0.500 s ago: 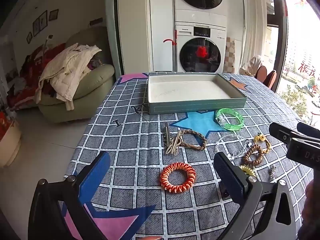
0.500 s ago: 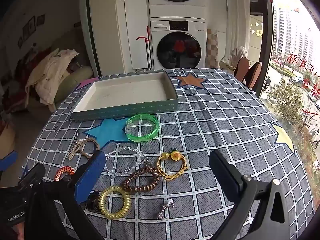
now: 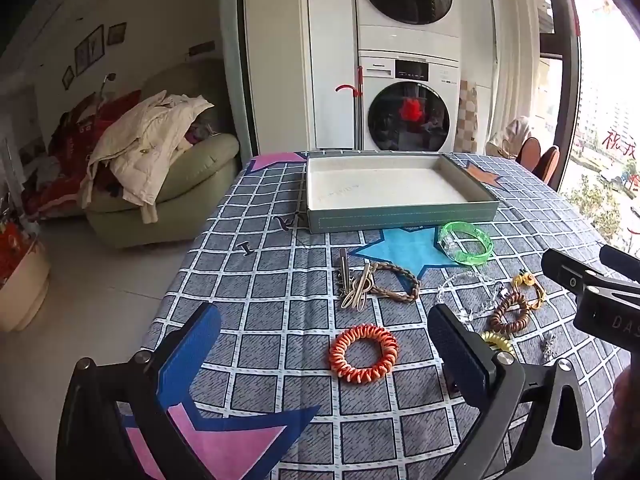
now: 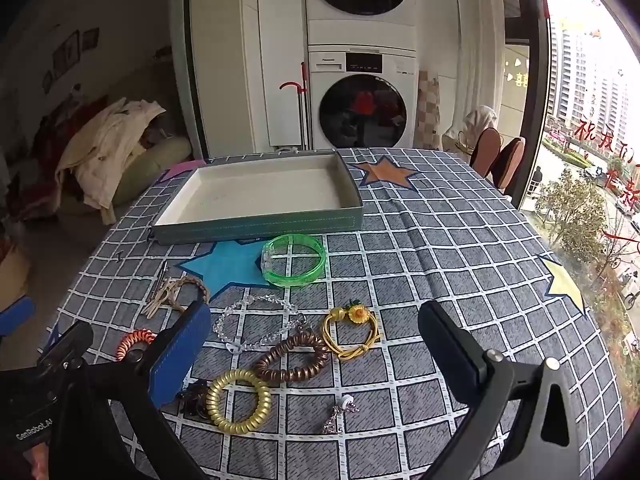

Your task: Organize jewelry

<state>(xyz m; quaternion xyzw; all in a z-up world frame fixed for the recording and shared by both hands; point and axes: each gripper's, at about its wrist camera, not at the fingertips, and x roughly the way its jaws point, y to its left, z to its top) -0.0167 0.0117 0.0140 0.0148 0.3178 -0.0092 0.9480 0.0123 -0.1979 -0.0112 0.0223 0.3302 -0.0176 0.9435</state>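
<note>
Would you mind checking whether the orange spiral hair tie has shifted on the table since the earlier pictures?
No. The orange spiral hair tie lies on the same tablecloth squares, equally far from the teal tray.

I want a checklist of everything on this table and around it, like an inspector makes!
Surface: checked tablecloth with coloured stars, flat.
Job's things: tray empty; green bangle just in front of it; orange spiral hair tie, braided bracelet, clear bead bracelet, brown spiral tie, gold spiral tie, yellow flower tie, all loose on the cloth.
Clutter: small earring.
Grippers: left gripper and right gripper open, holding nothing.
Cables: nothing seen.
Surroundings: stacked washing machines, armchair piled with clothes, window.
</note>
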